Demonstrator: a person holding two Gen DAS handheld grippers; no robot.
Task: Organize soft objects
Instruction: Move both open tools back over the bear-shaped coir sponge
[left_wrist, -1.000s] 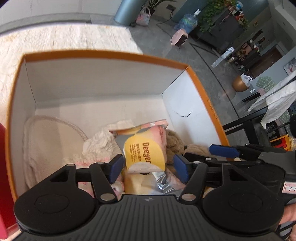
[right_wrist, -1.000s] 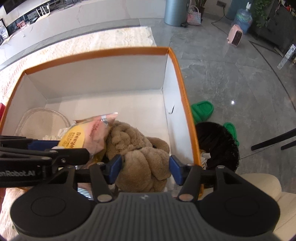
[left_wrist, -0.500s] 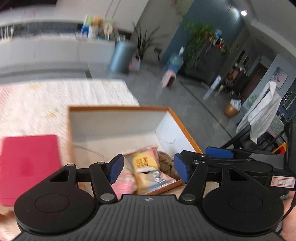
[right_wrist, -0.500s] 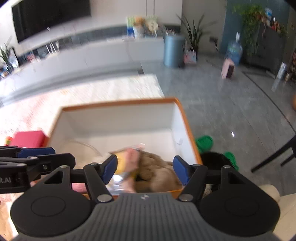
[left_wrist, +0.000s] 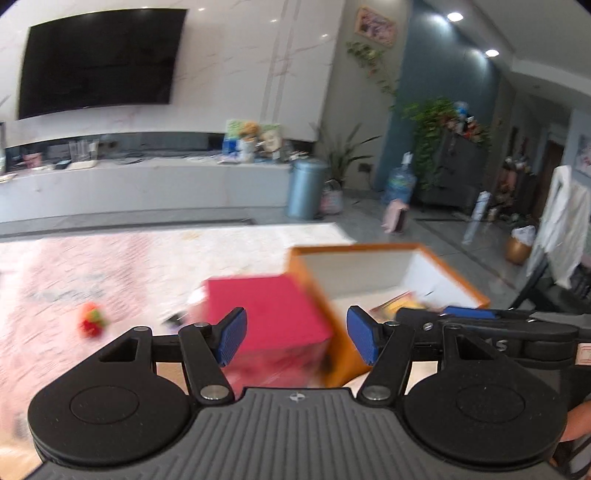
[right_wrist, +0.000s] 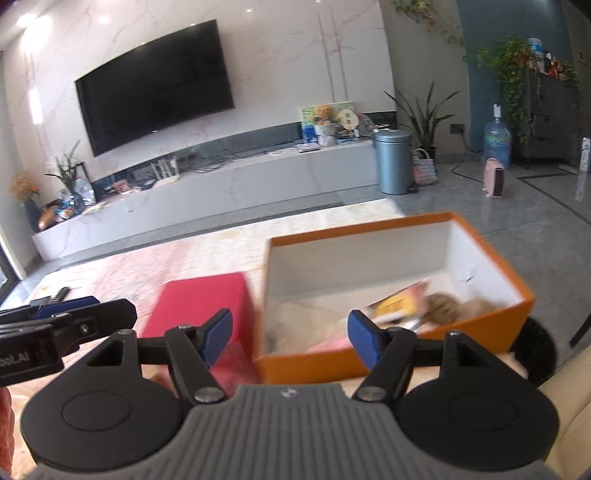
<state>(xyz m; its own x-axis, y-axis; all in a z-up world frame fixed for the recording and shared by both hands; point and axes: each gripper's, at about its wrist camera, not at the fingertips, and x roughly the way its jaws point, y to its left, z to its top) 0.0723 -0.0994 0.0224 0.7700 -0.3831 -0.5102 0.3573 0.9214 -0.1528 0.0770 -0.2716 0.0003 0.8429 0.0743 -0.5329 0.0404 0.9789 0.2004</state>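
Left hand-held gripper (left_wrist: 295, 338): jaws spread, empty; raised from inside the orange box (left_wrist: 338, 347) to above and behind it.
Right hand-held gripper (right_wrist: 290, 338): jaws spread, empty; likewise lifted out and back.
Soft objects: yellow packet (right_wrist: 400, 304) and brown plush (right_wrist: 448, 304) lie in the box, as before.
Red box (right_wrist: 205, 301): just beside the orange box, newly in full view.
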